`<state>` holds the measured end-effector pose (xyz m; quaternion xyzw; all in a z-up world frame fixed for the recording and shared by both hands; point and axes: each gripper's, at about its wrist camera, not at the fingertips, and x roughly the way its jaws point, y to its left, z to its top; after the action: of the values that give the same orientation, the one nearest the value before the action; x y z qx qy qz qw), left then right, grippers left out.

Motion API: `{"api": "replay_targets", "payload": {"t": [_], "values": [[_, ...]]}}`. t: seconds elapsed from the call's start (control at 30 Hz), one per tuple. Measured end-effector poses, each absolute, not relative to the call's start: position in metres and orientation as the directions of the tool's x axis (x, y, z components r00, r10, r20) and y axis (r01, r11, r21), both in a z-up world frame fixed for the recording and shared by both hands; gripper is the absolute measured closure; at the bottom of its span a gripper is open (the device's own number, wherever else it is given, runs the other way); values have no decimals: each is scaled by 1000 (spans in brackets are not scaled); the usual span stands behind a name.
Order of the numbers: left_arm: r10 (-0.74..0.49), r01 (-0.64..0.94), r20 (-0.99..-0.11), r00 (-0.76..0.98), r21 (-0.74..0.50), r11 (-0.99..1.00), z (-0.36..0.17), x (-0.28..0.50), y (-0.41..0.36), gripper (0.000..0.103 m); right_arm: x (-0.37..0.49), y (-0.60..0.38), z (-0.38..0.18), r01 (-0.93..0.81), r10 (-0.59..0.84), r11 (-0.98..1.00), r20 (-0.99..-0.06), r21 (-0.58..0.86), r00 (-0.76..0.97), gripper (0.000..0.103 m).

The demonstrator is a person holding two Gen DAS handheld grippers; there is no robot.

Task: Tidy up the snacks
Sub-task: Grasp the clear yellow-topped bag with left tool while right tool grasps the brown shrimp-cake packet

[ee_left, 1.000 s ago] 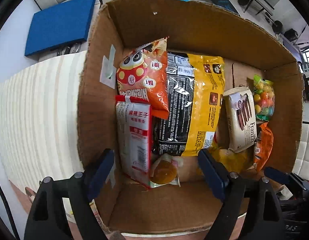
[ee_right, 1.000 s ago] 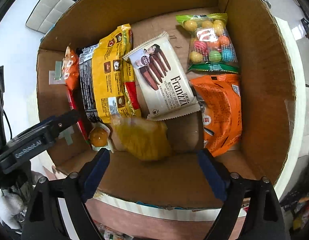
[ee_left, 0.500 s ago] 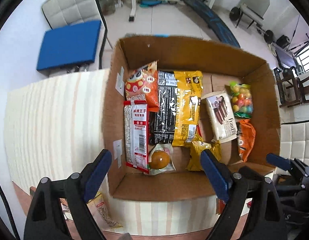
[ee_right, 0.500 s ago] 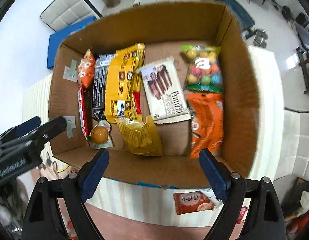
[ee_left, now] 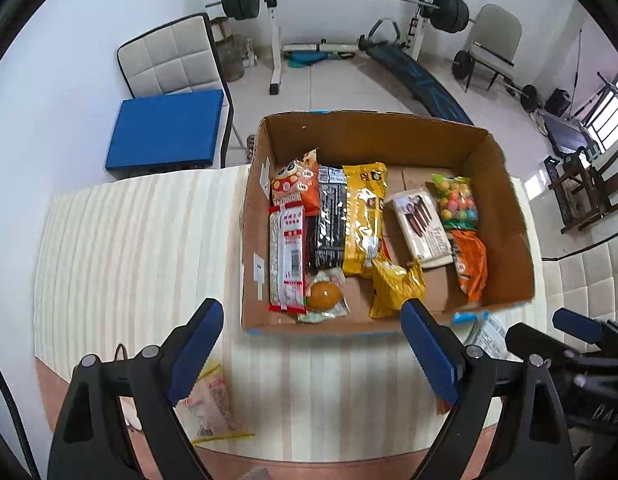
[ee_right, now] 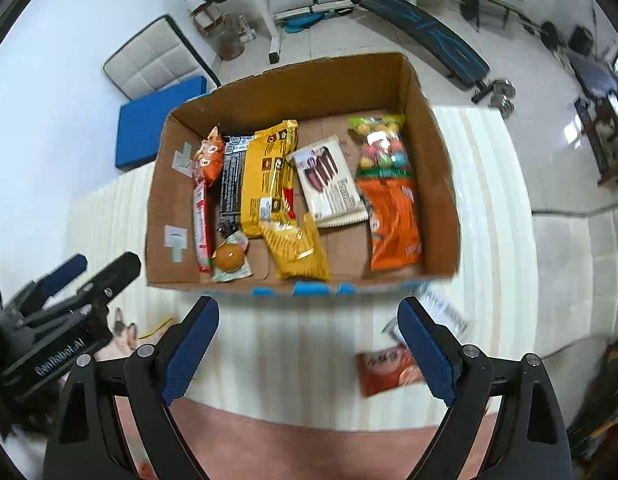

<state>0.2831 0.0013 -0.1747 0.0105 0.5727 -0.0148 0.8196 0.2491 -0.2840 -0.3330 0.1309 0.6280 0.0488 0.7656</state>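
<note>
While both claws hang above the striped surface (ee_left: 121, 240) with their jaws spread wide and nothing between them, the left claw (ee_left: 313, 350) having just opened a little further, the cardboard box (ee_left: 505, 204) sits on that surface holding the snacks: a yellow bag (ee_left: 365, 216), a white biscuit pack (ee_left: 419, 224), an orange packet (ee_left: 471, 262). Beneath the right claw (ee_right: 309, 346), a red packet (ee_right: 387, 372) lies outside the box.

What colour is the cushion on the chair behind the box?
Blue. The cushion shows best in the left wrist view.
</note>
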Motion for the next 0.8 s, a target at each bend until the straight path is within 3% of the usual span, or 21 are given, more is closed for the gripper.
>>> {"api": "replay_targets", "payload": {"t": [0.13, 0.23, 0.5, 0.67, 0.8], "values": [[-16, -26, -943, 333, -26, 999, -186, 251, 13, 12, 217, -308, -352, 239, 288, 914, -940, 327, 183, 10], [-8, -82, -954, 300, -34, 996, -207, 229, 25, 12, 190, -332, -397, 399, 339, 844, -933, 357, 117, 10], [40, -201, -991, 131, 13, 980, -286, 199, 63, 12, 148, -373, -514, 692, 378, 664, -925, 285, 18, 11], [1, -292, -997, 78, -22, 956, -314, 192, 97, 12, 151, -372, -538, 756, 369, 596, -928, 271, 41, 12], [-25, -344, -998, 60, -44, 938, -325, 190, 121, 12, 162, -355, -541, 727, 271, 663, -963, 176, -14, 25]]}}
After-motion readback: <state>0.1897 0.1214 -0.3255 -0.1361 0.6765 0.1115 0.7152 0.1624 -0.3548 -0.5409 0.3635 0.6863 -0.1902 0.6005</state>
